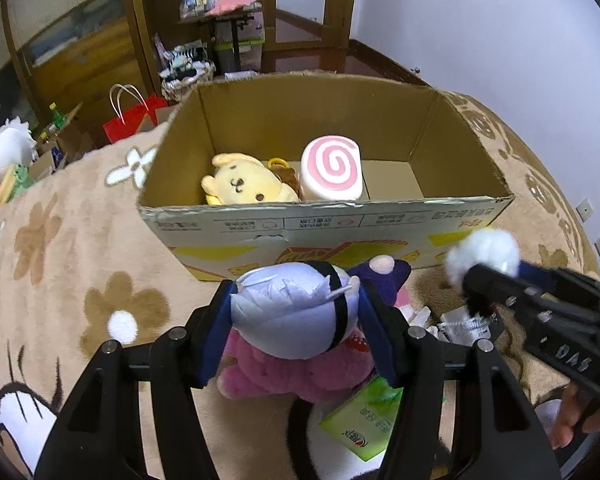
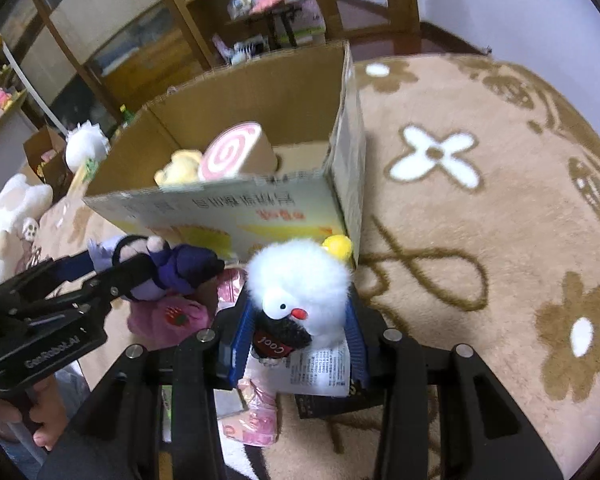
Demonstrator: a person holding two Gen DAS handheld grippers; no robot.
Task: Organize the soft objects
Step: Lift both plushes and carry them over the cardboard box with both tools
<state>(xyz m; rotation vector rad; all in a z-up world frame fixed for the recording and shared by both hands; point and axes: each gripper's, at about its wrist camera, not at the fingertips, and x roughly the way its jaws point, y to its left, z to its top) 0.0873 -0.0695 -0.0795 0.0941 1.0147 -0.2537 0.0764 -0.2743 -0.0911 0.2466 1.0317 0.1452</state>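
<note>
Plush dolls, light and squashy, are pinched at the head: lavender-haired doll [image 1: 296,316] by left gripper [image 1: 296,320], white penguin [image 2: 300,292] by right gripper [image 2: 300,344].

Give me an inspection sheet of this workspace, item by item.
Surface: beige flower-pattern blanket.
Job's things: cardboard box holds a yellow dog plush and a pink swirl roll plush; a pink plush lies before the box.
Clutter: green packet and paper tags before the box.
Grippers: left claw shut on a lavender-haired doll; right claw shut on a white fluffy penguin.
Cables: nothing seen.
Surroundings: wooden shelves, red paper bag.
</note>
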